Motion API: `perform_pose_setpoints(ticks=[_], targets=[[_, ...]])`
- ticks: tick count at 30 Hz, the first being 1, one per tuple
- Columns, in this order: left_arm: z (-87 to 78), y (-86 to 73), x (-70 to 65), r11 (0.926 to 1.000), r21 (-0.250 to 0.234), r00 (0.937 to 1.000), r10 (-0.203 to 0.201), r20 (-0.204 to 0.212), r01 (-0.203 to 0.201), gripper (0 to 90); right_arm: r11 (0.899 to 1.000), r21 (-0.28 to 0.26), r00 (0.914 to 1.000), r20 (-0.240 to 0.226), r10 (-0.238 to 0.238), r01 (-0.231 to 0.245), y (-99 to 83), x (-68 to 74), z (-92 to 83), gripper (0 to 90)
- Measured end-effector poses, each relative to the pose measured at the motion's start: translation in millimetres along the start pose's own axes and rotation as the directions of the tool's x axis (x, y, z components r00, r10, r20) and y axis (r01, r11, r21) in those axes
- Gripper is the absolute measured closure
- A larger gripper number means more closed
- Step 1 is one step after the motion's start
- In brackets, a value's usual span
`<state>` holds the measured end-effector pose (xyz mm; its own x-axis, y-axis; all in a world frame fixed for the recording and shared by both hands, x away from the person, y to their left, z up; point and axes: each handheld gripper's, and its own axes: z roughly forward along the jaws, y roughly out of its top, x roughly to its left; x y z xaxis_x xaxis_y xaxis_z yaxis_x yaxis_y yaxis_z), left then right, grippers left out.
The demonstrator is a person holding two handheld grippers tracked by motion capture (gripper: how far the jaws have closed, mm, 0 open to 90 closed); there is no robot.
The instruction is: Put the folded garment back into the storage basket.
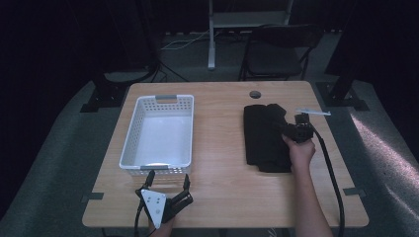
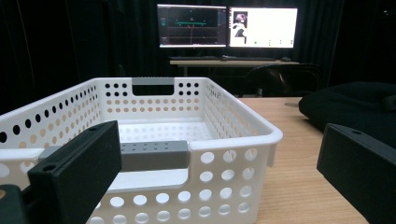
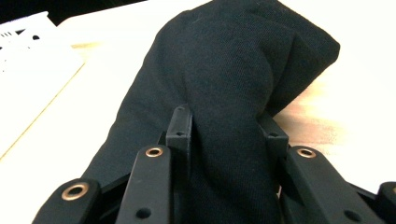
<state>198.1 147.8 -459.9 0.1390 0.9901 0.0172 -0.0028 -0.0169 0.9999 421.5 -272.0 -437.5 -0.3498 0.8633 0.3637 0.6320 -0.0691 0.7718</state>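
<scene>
- One white perforated basket on the wooden table.
- One folded black cloth.
- Two handheld grippers: left gripper, right gripper.
- One chair behind.
- Two lit monitors.

A recording lab or test studio is indicated. A single wooden table is set on grey carpet and is enclosed by black curtains. Beyond it, two lit monitors showing graphs and a camera feed are seen on a desk. A black folding chair and stand bases are placed around the table. Cables are run across the floor.
</scene>
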Motion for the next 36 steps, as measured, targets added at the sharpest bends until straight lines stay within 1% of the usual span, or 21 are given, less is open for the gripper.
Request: perform_pose_setpoints(ticks=[2,3,4,5,8,9,11,13,18,20,23,27,29,32,36], targets=[[0.2,0.1,-0.1,1.0000,0.002,1.0000,0.000,-0.002,0.000,0.8,1.000,-0.002,1.0000,0.001,-0.002,0.002,0.7,1.3,-0.6,65.9],[0.2,0.1,0.0,1.0000,0.001,1.0000,0.000,-0.001,0.000,0.8,1.000,-0.014,0.9998,-0.021,0.001,-0.001,1.9,2.3,-2.4,66.0],[0.2,0.1,0.0,1.0000,0.001,1.0000,0.000,-0.001,0.000,0.8,1.000,-0.014,0.9998,-0.021,0.001,-0.001,1.9,2.3,-2.4,66.0],[0.1,0.1,0.0,1.0000,0.001,1.0000,0.000,-0.001,0.000,0.8,1.000,-0.026,0.9993,-0.036,0.000,-0.001,3.3,3.7,-4.7,66.1],[0.1,0.1,-0.1,1.0000,0.001,1.0000,0.002,-0.001,-0.002,0.8,0.999,-0.037,0.9988,-0.049,0.007,-0.009,4.4,4.7,-7.4,66.2],[0.1,0.0,-0.2,1.0000,0.001,1.0000,0.002,-0.002,-0.002,0.8,0.998,-0.053,0.9981,-0.061,0.012,-0.015,6.0,5.9,-10.8,66.2],[-0.1,0.0,-0.2,1.0000,0.000,1.0000,0.002,-0.002,-0.002,0.8,0.998,-0.066,0.9980,-0.064,0.005,-0.009,7.3,7.9,-13.6,66.2],[-0.1,0.1,-0.2,1.0000,0.002,1.0000,0.003,-0.001,-0.003,0.8,0.997,-0.080,0.9972,-0.074,0.009,-0.015,8.6,9.5,-16.5,66.2],[-0.1,0.0,-0.3,1.0000,0.000,1.0000,0.003,-0.002,-0.003,0.8,0.995,-0.102,0.9972,-0.074,-0.002,-0.006,12.0,14.2,-22.5,66.3],[-0.1,0.0,-0.3,1.0000,0.000,1.0000,0.003,-0.003,-0.003,0.8,0.993,-0.114,0.9977,-0.064,-0.022,0.015,14.9,18.0,-26.0,66.3],[0.1,0.0,-0.2,1.0000,0.000,1.0000,0.000,-0.003,0.000,0.8,0.992,-0.126,0.9969,-0.076,-0.021,0.011,18.5,20.5,-30.0,66.4],[0.2,0.1,0.2,1.0000,0.003,1.0000,-0.003,-0.002,0.003,0.8,0.988,-0.154,0.9953,-0.095,-0.017,0.002,22.2,23.3,-36.0,66.4],[0.2,0.1,0.2,1.0000,0.003,1.0000,-0.003,-0.002,0.003,0.8,0.984,-0.178,0.9944,-0.105,-0.011,-0.008,23.4,24.4,-39.5,66.4],[0.2,0.1,0.2,1.0000,0.002,1.0000,-0.003,-0.002,0.003,0.8,0.977,-0.212,0.9937,-0.111,-0.015,-0.009,26.4,27.1,-45.9,66.4],[0.2,0.1,0.3,1.0000,0.002,1.0000,-0.003,-0.001,0.003,0.8,0.967,-0.256,0.9934,-0.111,-0.029,0.000,31.9,32.5,-57.0,66.4]])
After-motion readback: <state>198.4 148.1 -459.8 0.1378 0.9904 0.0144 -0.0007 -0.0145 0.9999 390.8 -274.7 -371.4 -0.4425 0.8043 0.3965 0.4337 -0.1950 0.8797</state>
